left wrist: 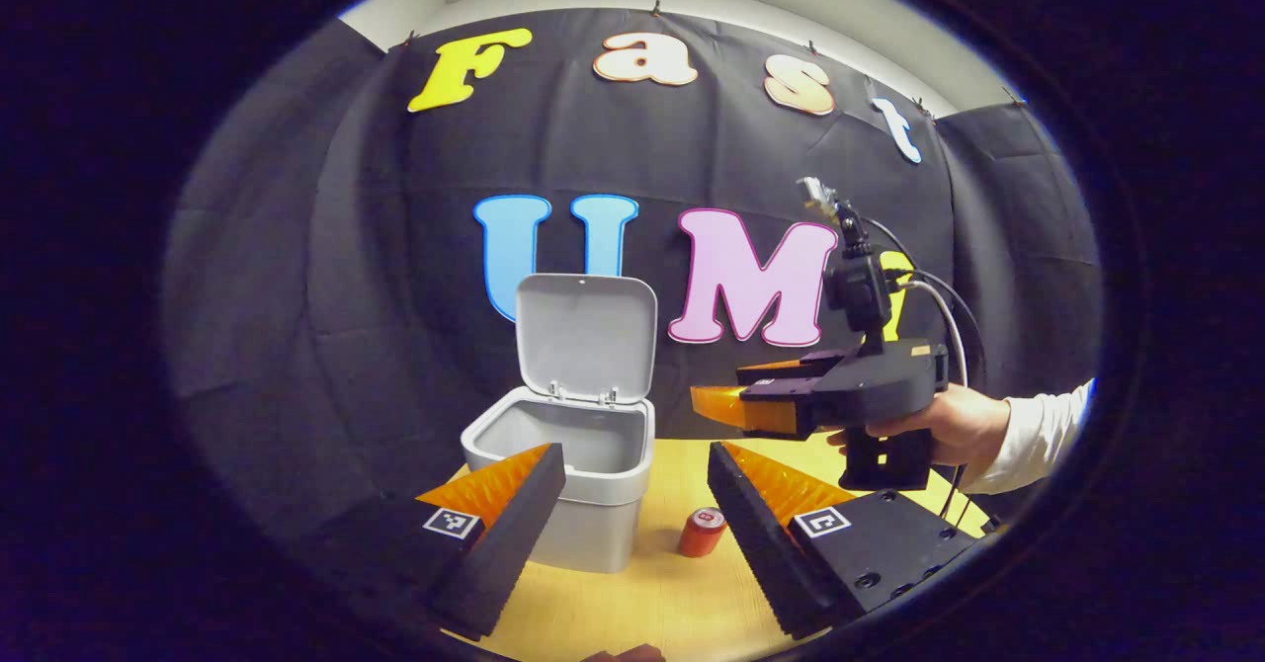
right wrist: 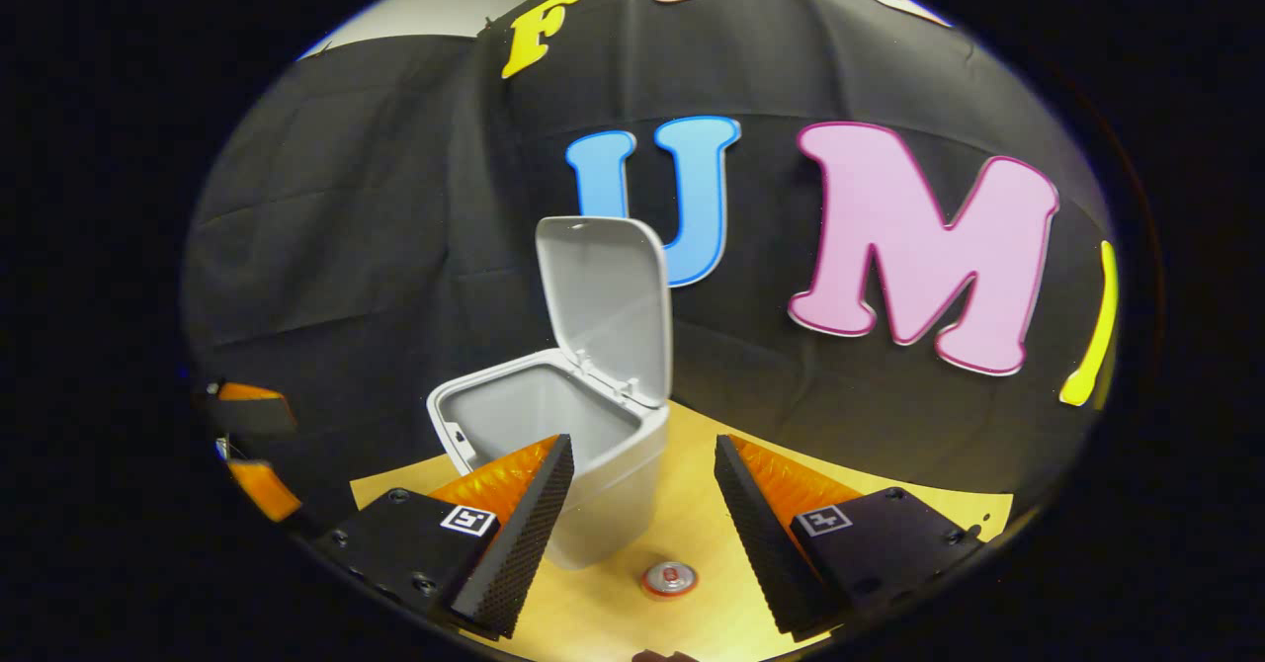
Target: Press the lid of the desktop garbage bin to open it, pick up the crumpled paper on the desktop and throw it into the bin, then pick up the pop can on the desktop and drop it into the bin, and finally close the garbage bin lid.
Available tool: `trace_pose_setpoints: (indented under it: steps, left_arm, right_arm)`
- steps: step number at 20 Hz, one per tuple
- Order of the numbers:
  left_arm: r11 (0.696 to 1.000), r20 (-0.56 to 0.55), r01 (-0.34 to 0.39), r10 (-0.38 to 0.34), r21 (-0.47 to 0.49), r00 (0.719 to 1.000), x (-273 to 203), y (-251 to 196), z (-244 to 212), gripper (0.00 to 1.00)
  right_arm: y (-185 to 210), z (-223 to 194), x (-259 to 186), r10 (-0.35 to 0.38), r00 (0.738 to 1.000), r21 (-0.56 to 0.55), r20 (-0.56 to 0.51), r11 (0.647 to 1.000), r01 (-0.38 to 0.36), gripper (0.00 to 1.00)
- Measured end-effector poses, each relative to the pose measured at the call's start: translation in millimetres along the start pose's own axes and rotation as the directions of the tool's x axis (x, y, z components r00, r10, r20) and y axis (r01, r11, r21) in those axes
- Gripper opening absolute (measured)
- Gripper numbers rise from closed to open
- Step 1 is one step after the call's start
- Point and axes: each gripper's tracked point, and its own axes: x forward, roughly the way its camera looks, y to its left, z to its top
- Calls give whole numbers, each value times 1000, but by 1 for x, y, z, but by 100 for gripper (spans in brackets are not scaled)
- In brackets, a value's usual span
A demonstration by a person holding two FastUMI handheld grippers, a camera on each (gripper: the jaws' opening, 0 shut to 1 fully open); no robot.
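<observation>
Fingers of the left gripper (left wrist: 632,514) are held apart with nothing between them — likewise those of the right gripper (right wrist: 642,519). On the wooden surface (left wrist: 682,603) the garbage bin (left wrist: 578,479) is seen, lid (left wrist: 586,336) raised upright; the pop can (left wrist: 702,532) stands just right of it.

The garbage bin (left wrist: 593,504)'s inside bottom is hidden by its walls, and a finger covers its front corner.

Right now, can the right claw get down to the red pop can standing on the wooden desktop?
Probably yes. The right claw hangs open above the red pop can, which stands upright beside the grey plastic bin with bare yellow wooden desktop around it and nothing between the fingers.
</observation>
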Motion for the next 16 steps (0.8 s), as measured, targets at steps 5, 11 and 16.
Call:
trace_pose_setpoints:
  steps: [5,11,16]
  left_arm:
    - [993,-50,115,-115,-5,992,64,-57,-53,100]
    - [987,-136,159,-155,18,978,130,-93,-121,100]
    - [986,-224,164,-154,27,962,177,-104,-175,100]
  right_arm:
    - [-65,-11,-53,-126,992,-9,-26,992,126,94]
    - [-120,-28,-112,-247,968,-9,-50,969,247,94]
    - [-149,-57,-144,-312,945,-4,-100,950,313,95]
